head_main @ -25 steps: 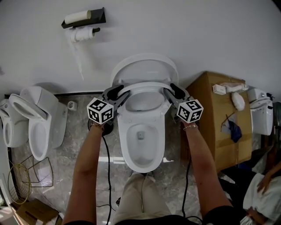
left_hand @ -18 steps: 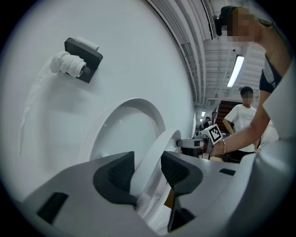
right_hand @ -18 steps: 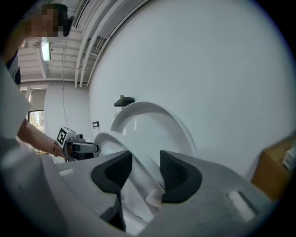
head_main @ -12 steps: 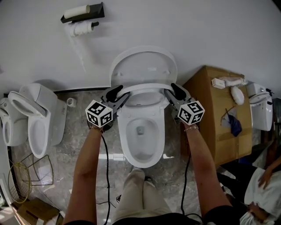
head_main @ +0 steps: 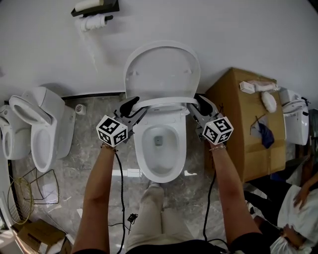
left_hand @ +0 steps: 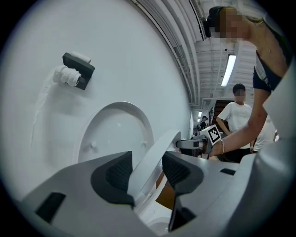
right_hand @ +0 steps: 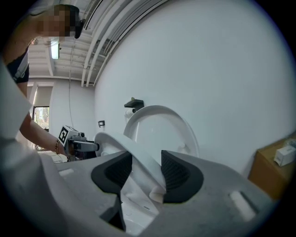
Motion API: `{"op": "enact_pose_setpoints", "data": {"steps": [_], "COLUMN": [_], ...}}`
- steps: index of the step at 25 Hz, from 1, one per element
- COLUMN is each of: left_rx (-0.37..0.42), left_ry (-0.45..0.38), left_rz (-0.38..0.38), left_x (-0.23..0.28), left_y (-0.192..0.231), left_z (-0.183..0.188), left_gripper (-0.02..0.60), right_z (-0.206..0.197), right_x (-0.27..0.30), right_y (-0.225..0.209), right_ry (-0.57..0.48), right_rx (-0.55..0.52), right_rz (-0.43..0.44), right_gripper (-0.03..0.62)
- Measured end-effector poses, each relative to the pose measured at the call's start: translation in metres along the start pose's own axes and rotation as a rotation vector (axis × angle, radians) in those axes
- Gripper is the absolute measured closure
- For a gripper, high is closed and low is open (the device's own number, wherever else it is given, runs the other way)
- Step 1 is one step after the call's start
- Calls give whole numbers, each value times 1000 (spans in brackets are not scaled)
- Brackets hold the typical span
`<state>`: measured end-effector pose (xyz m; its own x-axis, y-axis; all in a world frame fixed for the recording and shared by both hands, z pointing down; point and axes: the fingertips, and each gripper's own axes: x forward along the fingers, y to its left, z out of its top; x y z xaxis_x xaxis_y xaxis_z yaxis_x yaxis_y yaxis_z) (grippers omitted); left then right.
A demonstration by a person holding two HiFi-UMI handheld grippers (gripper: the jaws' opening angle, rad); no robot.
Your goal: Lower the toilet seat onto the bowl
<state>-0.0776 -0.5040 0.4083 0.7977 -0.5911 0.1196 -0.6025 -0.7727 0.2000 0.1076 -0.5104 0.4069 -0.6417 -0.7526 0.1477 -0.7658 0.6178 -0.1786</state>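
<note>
Toilet seat (head_main: 164,100) half lowered above bowl (head_main: 141,153). Right gripper (head_main: 198,102) pinches its right edge; left gripper (head_main: 133,105) grips left edge, jaws opening. Next: ease down gently.

On my feed the toilet seat (head_main: 160,101), its lid (head_main: 161,69) and the bowl (head_main: 160,174) all read plain white. The floor (head_main: 74,173) across the lower frame is grey, veined like marble. At right, the cardboard box (head_main: 236,119) is brown. Upper left, the paper holder (head_main: 97,9) is black.
</note>
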Motion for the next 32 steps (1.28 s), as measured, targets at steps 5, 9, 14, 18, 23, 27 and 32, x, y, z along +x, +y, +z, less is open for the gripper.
{"op": "enact_pose_setpoints", "data": {"steps": [5,9,14,18,23,27,32], "left_rx": [7,24,44,63,92,115,140], "left_ry": [-5,-16,-28,-39,-56,-62,-64], "left_rz": [1,6,8,7,6,9,7], "left_x": [-14,-24,-39,-49,-61,-69,-74], "left_y": [-20,-36,-55,-68,-86,-97,-108], "left_z": [-11,-20,-34,-45,-58,-69,-80], "left_gripper": [393,388,380,376,371,368,368], "right_z": [-11,-21,-36,-46,-60,-71,-82], "right_x": [-19,-36,-55,-69,-87,-98,-109], "right_y": [15,27,43,54,67,74,79], "right_ry": [5,2,-6,-16,-34,-42,-62], "right_rx": [-19,-44,-75,-102,-128,-149,-166], "right_rz": [4,14,24,28,29,32,36], "right_gripper": [405,405,404,402,401,401,399]}}
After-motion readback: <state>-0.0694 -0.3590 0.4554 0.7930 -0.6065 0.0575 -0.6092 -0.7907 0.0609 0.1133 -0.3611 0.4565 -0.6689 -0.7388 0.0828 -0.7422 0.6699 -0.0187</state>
